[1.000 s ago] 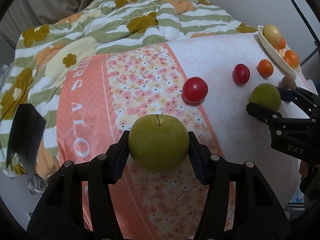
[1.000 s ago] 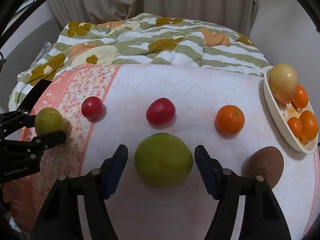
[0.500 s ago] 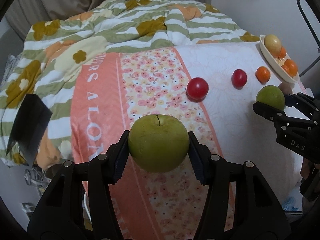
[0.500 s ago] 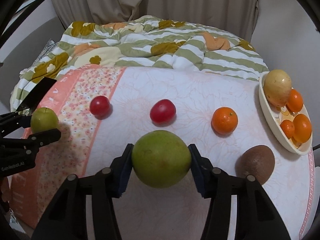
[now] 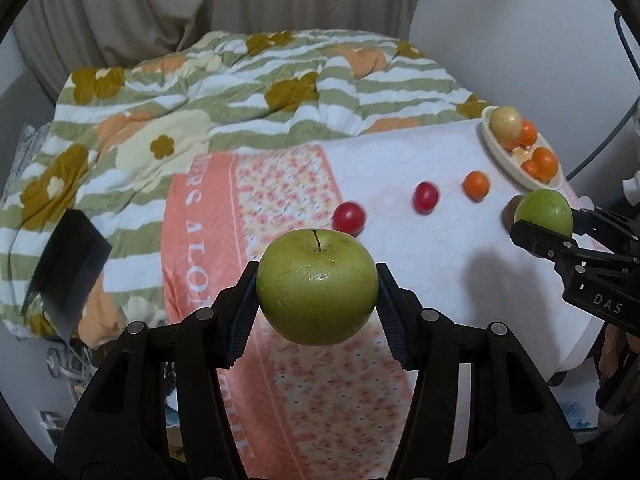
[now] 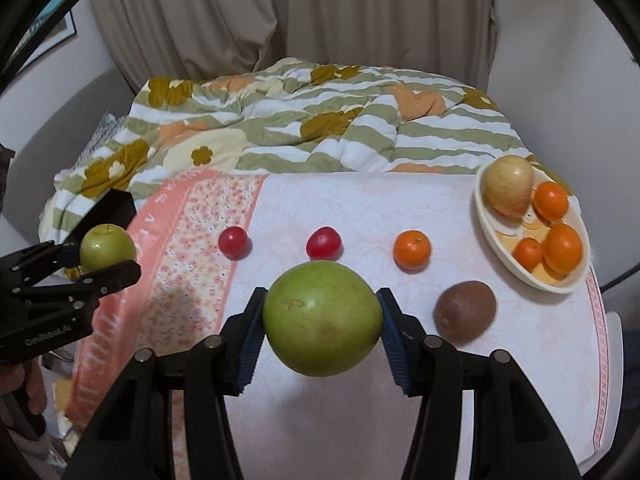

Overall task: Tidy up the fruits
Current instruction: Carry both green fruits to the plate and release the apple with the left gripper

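Note:
My left gripper (image 5: 318,276) is shut on a green apple (image 5: 316,300) with a stem, held above the floral sheet. My right gripper (image 6: 322,320) is shut on a larger green round fruit (image 6: 320,332), lifted off the white cover. Each view shows the other gripper at its side: the left gripper (image 6: 106,258) with its apple (image 6: 107,246), and the right gripper (image 5: 554,226) with its green fruit (image 5: 542,210). On the bed lie two red fruits (image 6: 234,242) (image 6: 324,243), an orange (image 6: 413,249) and a brown kiwi (image 6: 466,316).
A cream oval dish (image 6: 494,236) at the right holds a yellowish apple (image 6: 509,190) and several oranges. A rumpled striped flower quilt (image 6: 320,128) covers the far bed. A black object (image 5: 68,264) lies at the left edge. The bed drops off at the front right.
The right gripper shut on the large green fruit and raised it off the cover. The left gripper rose with its apple. The bed looks farther below in both views.

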Tool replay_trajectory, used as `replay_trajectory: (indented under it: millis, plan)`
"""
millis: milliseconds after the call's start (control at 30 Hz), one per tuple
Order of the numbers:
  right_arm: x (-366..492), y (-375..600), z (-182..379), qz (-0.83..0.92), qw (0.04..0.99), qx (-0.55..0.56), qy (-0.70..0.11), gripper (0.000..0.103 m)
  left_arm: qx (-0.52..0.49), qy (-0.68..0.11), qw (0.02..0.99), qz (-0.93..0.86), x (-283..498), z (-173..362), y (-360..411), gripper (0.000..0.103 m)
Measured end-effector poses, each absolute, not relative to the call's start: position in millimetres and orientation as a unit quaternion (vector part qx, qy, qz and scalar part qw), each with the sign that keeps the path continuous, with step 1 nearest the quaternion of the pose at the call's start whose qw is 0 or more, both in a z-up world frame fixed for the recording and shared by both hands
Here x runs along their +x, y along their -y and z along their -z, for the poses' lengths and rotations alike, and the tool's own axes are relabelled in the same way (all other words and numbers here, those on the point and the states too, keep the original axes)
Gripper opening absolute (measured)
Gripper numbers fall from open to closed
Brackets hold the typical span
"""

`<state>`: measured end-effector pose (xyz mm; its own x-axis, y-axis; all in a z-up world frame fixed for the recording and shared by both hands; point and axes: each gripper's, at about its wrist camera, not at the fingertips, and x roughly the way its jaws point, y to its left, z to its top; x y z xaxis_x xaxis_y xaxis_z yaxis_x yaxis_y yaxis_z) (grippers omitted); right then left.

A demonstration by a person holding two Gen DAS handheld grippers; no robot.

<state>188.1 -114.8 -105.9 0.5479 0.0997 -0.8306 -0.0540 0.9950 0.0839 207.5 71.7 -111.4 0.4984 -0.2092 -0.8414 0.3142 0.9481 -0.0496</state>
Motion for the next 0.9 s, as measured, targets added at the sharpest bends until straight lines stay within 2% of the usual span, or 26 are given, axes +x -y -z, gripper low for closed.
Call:
replay_trajectory:
  millis: [467,900]
  plan:
    - [164,216,59,-0.018,0.894,0.058,-0.445,0.049,0.070,-0.435,0.882,0.168,202,59,24,0.063]
    - [183,344,48,-0.026,0.895,0.049,-0.442,0.049,0.058,-0.438,0.878,0.182,218,59,164,0.063]
